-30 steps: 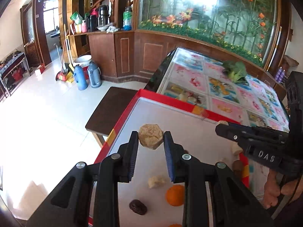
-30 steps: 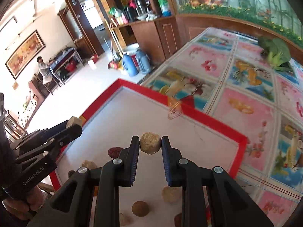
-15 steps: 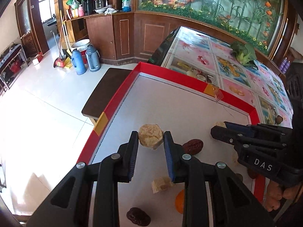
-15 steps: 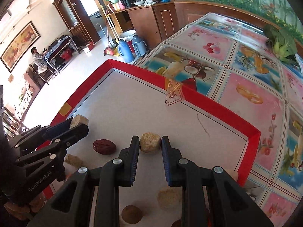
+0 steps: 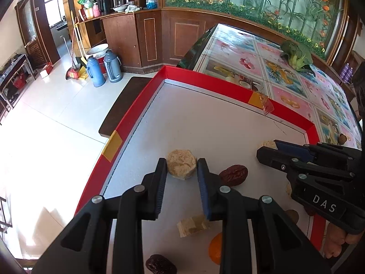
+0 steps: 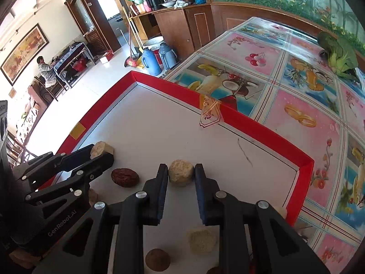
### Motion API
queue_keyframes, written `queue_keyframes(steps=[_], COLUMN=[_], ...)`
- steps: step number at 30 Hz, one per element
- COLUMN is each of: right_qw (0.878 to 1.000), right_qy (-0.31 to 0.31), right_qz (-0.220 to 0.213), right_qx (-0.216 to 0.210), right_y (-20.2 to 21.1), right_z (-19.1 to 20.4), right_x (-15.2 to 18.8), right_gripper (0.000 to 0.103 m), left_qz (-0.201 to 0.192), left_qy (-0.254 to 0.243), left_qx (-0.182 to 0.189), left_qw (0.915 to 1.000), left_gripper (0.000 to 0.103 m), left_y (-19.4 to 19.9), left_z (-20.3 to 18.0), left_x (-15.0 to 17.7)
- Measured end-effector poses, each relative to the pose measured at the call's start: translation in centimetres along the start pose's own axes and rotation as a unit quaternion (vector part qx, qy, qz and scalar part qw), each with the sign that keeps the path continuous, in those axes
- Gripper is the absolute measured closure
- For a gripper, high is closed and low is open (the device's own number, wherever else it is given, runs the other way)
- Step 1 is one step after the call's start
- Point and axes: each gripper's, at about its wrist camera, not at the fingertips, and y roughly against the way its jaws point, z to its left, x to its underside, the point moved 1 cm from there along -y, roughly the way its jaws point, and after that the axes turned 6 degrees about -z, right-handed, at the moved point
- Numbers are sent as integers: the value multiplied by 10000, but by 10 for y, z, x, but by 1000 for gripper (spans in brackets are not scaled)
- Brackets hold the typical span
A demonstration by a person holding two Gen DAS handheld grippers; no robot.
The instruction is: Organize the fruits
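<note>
Both grippers, left (image 5: 181, 173) and right (image 6: 181, 174), pinching tan crumbly-looking cakes (image 5: 181, 167) (image 6: 181, 172) across flat sides, probably light and brittle, red date (image 5: 233, 174) at three o'clock.

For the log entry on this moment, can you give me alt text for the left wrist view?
The left hand-held gripper grips a tan chunk above a red-rimmed white tray. A red date lies just right, and the right hand-held gripper holds another chunk.

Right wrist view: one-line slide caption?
Right gripper holds a tan chunk over the red-rimmed tray; left gripper grips another beside a date.
</note>
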Motion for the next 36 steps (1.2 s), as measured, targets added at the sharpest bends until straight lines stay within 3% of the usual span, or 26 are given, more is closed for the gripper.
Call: queue_keyframes(steps=[4, 5, 7, 12, 18, 21, 25, 36], right_qw=[9999, 9999, 9997, 9968, 9882, 9850, 9828, 9738], right_qy=[64, 24, -45, -155, -343, -559, -509, -442], right_qz=[-84, -119, -238, -709, -1482, -1622, -1765, -2174], right_qx=[22, 49, 35, -343, -172, -158, 202, 494], right_y=[3, 5, 10, 38, 80, 96, 117, 173], right_z=[0, -1, -6, -18, -41, -55, -61, -64], right_x=[3, 4, 5, 13, 35, 45, 59, 87], right_gripper=[76, 68, 58, 57, 50, 49, 48, 46], left_qz=[12, 30, -18, -437, -1010, -1259, -1463, -1789], left_qy=[-114, -138, -123, -68, -82, -96, -245, -686], left_qx=[-139, -189, -353, -743, -938, -888, -728, -274], left_qw=[9998, 9997, 9993, 9963, 9904, 9880, 9863, 9811], left_gripper=[67, 62, 36, 25, 21, 13, 13, 13], left_y=[-1, -1, 2, 24, 60, 80, 100, 147], left_z=[-7, -9, -11, -14, -26, -35, -53, -101], left_x=[0, -1, -1, -2, -2, -3, -1, 18])
